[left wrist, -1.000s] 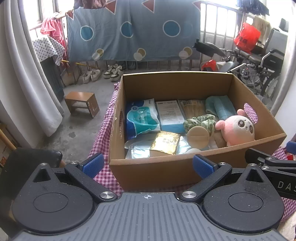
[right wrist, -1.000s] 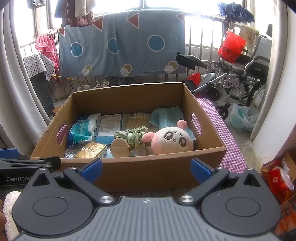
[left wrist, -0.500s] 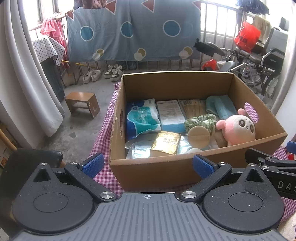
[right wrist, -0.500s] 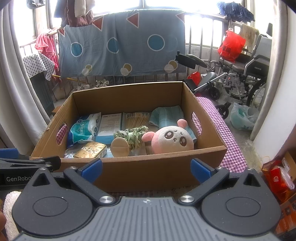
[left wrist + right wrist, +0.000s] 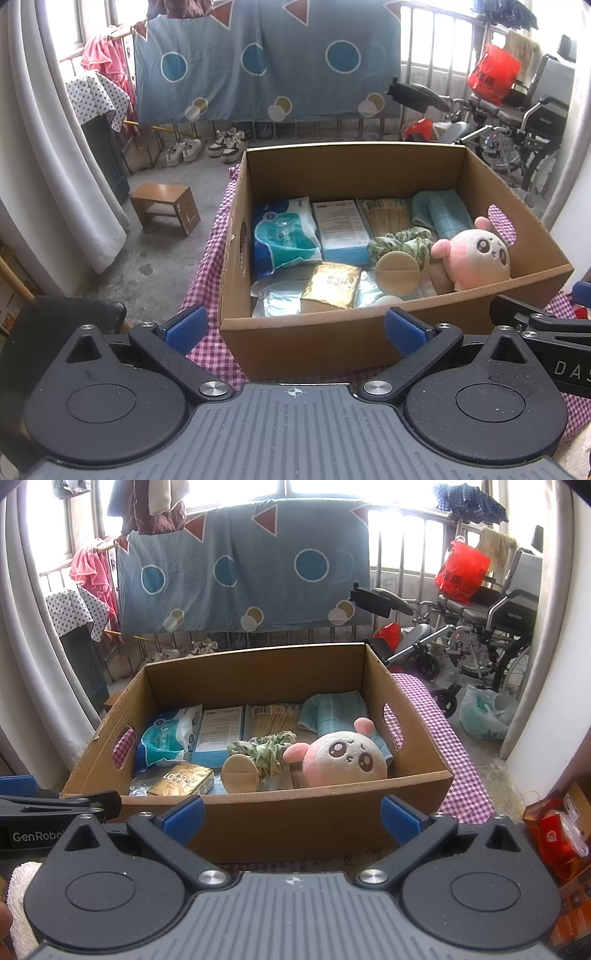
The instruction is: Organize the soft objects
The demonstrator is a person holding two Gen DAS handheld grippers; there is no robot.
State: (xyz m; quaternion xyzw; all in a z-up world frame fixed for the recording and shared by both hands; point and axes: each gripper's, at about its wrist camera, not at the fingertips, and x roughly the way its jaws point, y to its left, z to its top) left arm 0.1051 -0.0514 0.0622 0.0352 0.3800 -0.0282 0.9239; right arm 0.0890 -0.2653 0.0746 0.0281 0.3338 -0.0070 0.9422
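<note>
A cardboard box [image 5: 369,339] [image 5: 295,823] stands on a pink checked cloth. Inside lie a pink plush toy [image 5: 474,254] [image 5: 343,758], a green scrunchie [image 5: 400,242] [image 5: 266,747], a folded teal towel [image 5: 439,210] [image 5: 332,710], a blue wipes pack [image 5: 282,236] [image 5: 166,738], a light blue box [image 5: 341,230], a gold packet [image 5: 332,284] [image 5: 181,781] and a round beige disc [image 5: 397,271] [image 5: 240,773]. My left gripper [image 5: 293,328] and right gripper [image 5: 290,814] are both open and empty, held just in front of the box's near wall.
A small wooden stool [image 5: 164,206] stands on the floor at left, with shoes [image 5: 207,147] behind it. A wheelchair [image 5: 487,635] and a red bag [image 5: 461,572] stand at the right. A blue sheet [image 5: 266,62] hangs at the back. A red carton [image 5: 557,834] lies at my right.
</note>
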